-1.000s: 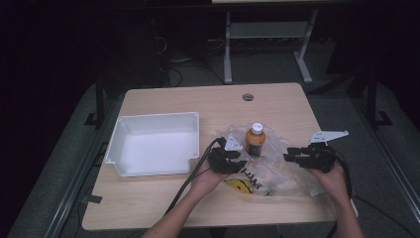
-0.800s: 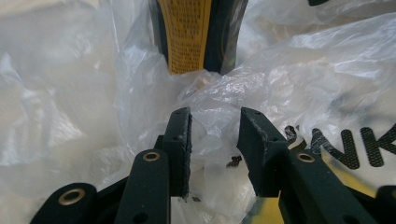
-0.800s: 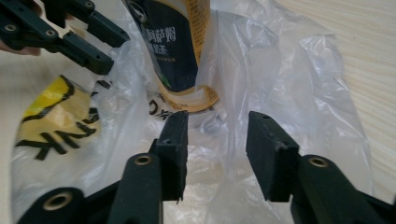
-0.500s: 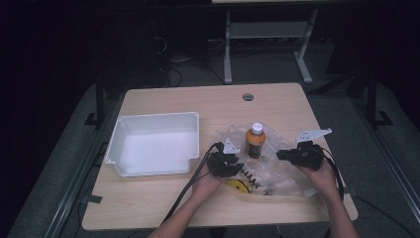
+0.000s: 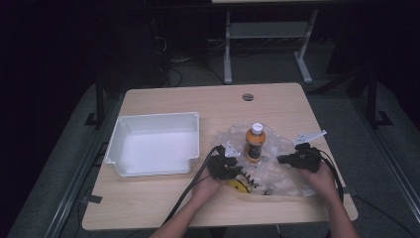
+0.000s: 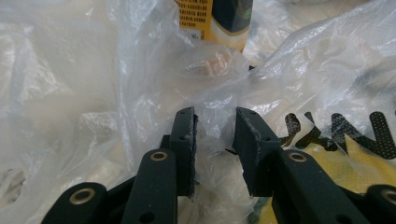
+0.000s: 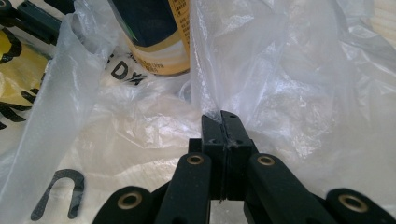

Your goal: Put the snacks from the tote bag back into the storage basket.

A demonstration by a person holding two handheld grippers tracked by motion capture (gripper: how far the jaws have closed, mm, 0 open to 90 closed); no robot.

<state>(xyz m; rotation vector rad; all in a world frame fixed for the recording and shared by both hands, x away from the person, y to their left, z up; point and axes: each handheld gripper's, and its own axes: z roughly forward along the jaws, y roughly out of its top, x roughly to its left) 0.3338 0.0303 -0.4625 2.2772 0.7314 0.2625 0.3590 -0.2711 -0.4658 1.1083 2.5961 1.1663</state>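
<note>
Surface: a light wooden rectangular table is standing on a grey floor, with a round grey grommet sitting near its far edge.
Left part: a white, shallow rectangular plastic tray is lying flat on the tabletop.
Right part: a crumpled clear plastic bag with yellow-and-black print is spreading over the tabletop, just beside the tray but apart from it.
</note>
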